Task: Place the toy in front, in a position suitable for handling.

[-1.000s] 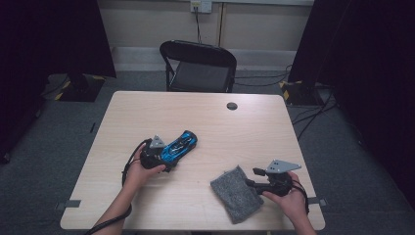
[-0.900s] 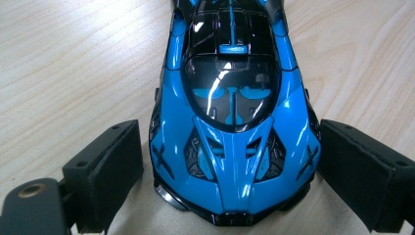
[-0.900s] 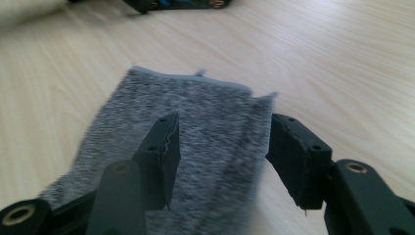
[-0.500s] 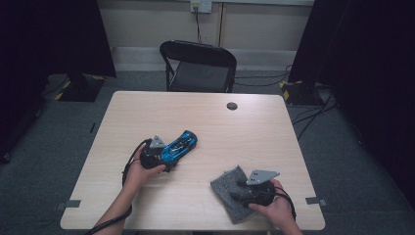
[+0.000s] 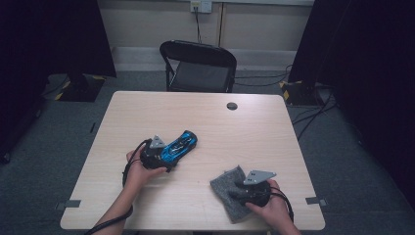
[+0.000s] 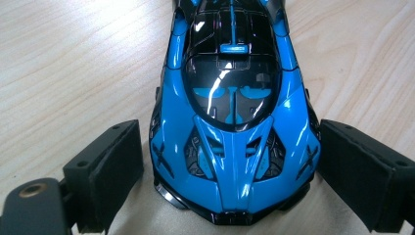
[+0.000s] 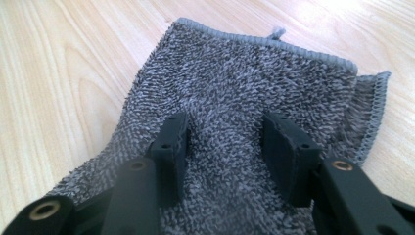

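Right gripper view looks down on a grey terry cloth [image 7: 254, 93] lying flat on the pale wood-grain bench [image 7: 63, 73], with the right claw [image 7: 227, 139] set down on its middle. Its jaws have just been closing, and a low ridge of pile bunches between them; I judge this a pinch just forming, not yet a firm hold. The cloth is soft, limp and light, with stitched hems ahead of the claw; it should gather easily but will sag and trail when lifted, so a deep pinch at mid-fold seems safest.

Left gripper view shows a glossy blue-and-black toy sports car [image 6: 235, 127] nose-first between the left claw [image 6: 230, 181], whose pads flank its fenders, seemingly clenched on them. Hard, slick plastic; it could squirt out forward.
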### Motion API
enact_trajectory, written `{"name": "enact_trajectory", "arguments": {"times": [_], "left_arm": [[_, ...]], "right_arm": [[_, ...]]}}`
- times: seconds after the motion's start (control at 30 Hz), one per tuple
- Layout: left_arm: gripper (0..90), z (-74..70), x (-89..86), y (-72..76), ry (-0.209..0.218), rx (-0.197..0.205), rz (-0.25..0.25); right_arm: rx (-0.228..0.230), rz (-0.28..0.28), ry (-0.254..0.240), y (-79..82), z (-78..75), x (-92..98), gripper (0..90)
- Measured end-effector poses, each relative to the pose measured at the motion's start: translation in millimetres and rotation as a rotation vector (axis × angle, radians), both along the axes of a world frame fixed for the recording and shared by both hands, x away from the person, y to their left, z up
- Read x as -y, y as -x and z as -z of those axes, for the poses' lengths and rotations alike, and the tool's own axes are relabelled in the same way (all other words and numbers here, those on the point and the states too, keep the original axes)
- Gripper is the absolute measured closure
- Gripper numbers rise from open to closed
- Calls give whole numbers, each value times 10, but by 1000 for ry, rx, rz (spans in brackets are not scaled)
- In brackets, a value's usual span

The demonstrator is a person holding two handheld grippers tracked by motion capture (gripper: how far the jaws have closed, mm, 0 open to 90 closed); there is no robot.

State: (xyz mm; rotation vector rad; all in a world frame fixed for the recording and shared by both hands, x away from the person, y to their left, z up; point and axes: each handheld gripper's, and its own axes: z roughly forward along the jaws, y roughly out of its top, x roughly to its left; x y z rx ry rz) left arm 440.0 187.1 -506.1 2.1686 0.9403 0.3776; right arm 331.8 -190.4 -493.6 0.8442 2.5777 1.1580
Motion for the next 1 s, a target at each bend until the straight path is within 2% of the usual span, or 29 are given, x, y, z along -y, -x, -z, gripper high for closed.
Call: {"name": "enact_trajectory", "arguments": {"times": [0.23,0.33,0.4,0.73,0.9,1.0], "left_arm": [[122,-2,4,-27,4,1,-8],[162,-4,6,-29,16,12,7],[249,-8,13,-20,21,18,29],[256,-8,16,-18,23,18,24],[256,-8,15,-18,23,18,25],[256,-8,16,-18,23,18,25]], "right_arm": [[-6,18,-6,-4,4,-19,568],[-4,25,-6,-5,6,-25,590],[-3,33,-5,-3,6,-41,607],[-7,62,-30,-41,21,-78,724],[-6,56,-33,-88,20,-113,712],[33,18,8,-138,-2,-170,654]]}}
